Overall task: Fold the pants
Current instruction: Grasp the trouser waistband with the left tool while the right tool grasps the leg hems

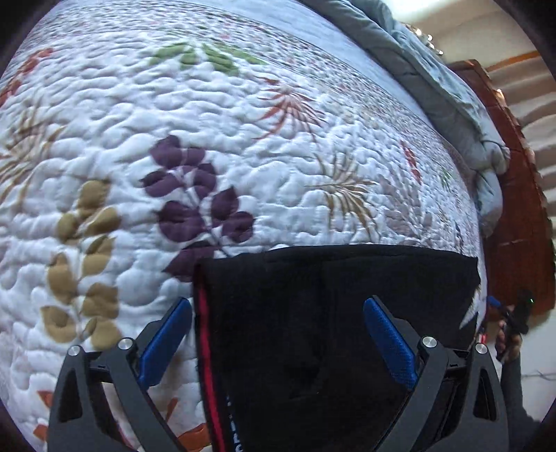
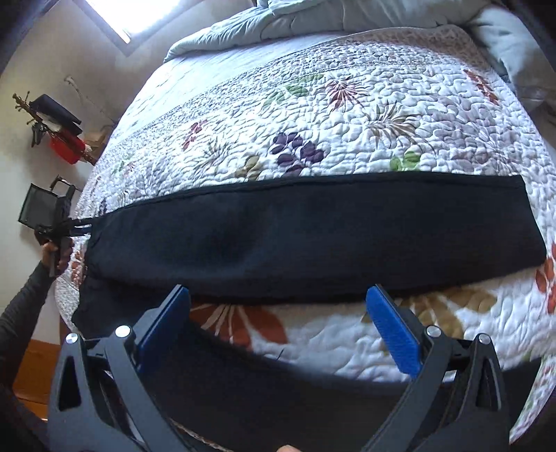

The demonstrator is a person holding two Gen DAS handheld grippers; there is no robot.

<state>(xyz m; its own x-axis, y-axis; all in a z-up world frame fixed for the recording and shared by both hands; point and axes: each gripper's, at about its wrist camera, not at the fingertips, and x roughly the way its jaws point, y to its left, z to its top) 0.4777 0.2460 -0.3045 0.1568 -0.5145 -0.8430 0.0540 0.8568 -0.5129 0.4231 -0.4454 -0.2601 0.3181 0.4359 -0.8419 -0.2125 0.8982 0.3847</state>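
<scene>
Black pants (image 2: pixel 312 236) lie as a long strip across a floral quilt (image 2: pixel 382 114). More of their dark cloth (image 2: pixel 243 386) runs along the bed's near edge under my right gripper. My right gripper (image 2: pixel 278 309) hovers open just in front of the strip, nothing between its blue pads. In the left wrist view the pants' end (image 1: pixel 330 313) shows a red stripe (image 1: pixel 205 323) down its left edge. My left gripper (image 1: pixel 278 330) is open over that end, its left pad (image 1: pixel 166 337) outside the stripe. It also appears as the left gripper (image 2: pixel 83 224) at the strip's left end.
A rumpled grey duvet (image 2: pixel 278 21) is heaped at the far side of the bed. Brown wooden furniture (image 1: pixel 514 208) stands beside the bed. A hand holds the right gripper (image 1: pixel 510 316) off the bed's edge. Red and black items (image 2: pixel 59 132) hang on the wall.
</scene>
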